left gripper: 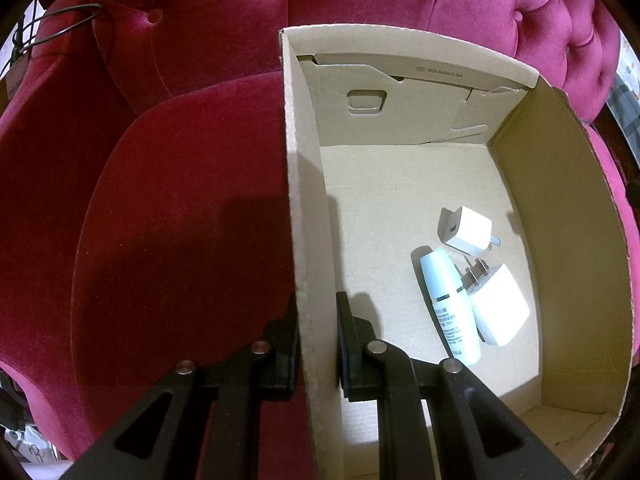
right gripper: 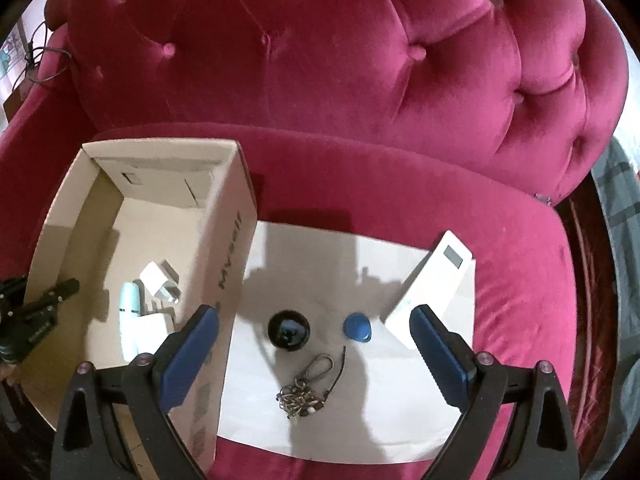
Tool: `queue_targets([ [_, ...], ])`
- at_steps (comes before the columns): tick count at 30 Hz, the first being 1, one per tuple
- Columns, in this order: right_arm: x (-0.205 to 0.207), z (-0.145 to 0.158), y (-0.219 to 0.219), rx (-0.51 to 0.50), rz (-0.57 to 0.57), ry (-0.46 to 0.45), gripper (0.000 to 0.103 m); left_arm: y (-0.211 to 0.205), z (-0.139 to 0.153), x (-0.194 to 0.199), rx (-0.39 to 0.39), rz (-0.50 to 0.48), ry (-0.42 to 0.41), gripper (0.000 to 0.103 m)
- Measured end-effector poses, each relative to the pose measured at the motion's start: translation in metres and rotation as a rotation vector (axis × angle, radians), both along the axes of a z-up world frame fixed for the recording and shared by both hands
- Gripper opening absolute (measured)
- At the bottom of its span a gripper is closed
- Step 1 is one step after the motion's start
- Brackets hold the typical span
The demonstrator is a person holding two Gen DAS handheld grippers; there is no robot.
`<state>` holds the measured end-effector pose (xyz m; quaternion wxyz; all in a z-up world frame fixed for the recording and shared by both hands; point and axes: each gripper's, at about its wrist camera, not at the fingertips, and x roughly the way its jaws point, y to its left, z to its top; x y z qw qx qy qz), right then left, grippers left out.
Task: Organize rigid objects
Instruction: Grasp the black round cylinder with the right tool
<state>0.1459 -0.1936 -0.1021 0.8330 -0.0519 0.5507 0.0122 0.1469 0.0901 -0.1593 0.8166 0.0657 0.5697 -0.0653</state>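
A cardboard box (left gripper: 308, 184) sits on a red velvet sofa; it also shows in the right wrist view (right gripper: 236, 240). Inside lie a white tube (left gripper: 450, 304), a small white charger (left gripper: 468, 230) and a larger white plug (left gripper: 500, 306). My left gripper (left gripper: 318, 316) is shut on the box's left wall. My right gripper (right gripper: 314, 316) is open and empty above a white sheet (right gripper: 320, 264). On the sheet lie a black round object (right gripper: 289, 330), a blue fob (right gripper: 357, 327), a key ring with chain (right gripper: 306, 390) and a white remote (right gripper: 434, 280).
The sofa's tufted backrest (right gripper: 340, 60) rises behind the seat. A dark cable (left gripper: 60, 24) hangs at the far left. Grey fabric (right gripper: 616, 208) lies past the sofa's right edge.
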Motion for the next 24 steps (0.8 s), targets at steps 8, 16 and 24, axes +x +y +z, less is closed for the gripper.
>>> queue_targets([
  [8,-0.001,-0.031,-0.011,0.023,-0.011,0.043,0.097,0.000,0.000,0.000,0.000,0.000,0.000,0.016],
  [16,0.003,-0.051,-0.006,0.058,0.002,0.085,0.081,0.000,-0.001,-0.001,-0.001,0.001,0.000,0.016],
  [24,0.009,-0.073,-0.002,0.078,0.017,0.123,0.061,0.001,-0.001,0.000,-0.002,-0.001,0.002,0.016],
])
